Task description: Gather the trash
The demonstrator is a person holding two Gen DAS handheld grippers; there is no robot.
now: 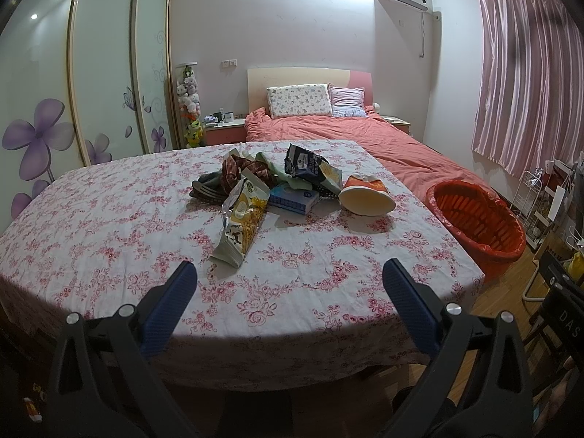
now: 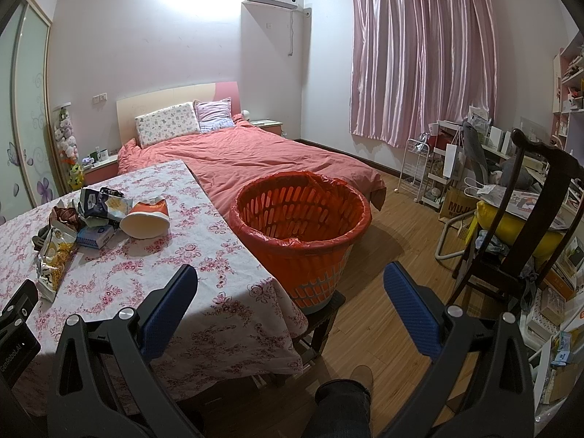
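Observation:
A pile of trash lies on the floral-clothed table (image 1: 109, 226): a yellow snack bag (image 1: 241, 226), a dark blue snack bag (image 1: 304, 162), a blue tissue pack (image 1: 294, 199), a tipped orange paper cup (image 1: 367, 197) and a plaid cloth (image 1: 241, 171). The orange lined bin (image 2: 303, 226) stands on a stool by the table's right edge. My left gripper (image 1: 290, 273) is open and empty, short of the yellow bag. My right gripper (image 2: 290, 273) is open and empty, in front of the bin. The pile also shows in the right wrist view, with the cup (image 2: 146, 219) nearest the bin.
A bed with a red cover (image 2: 255, 157) lies behind the table. A dark wooden chair (image 2: 525, 219), a white rack (image 2: 416, 168) and clutter fill the right side. Wardrobe doors (image 1: 106, 73) stand at left. The person's leg (image 2: 343, 401) is below.

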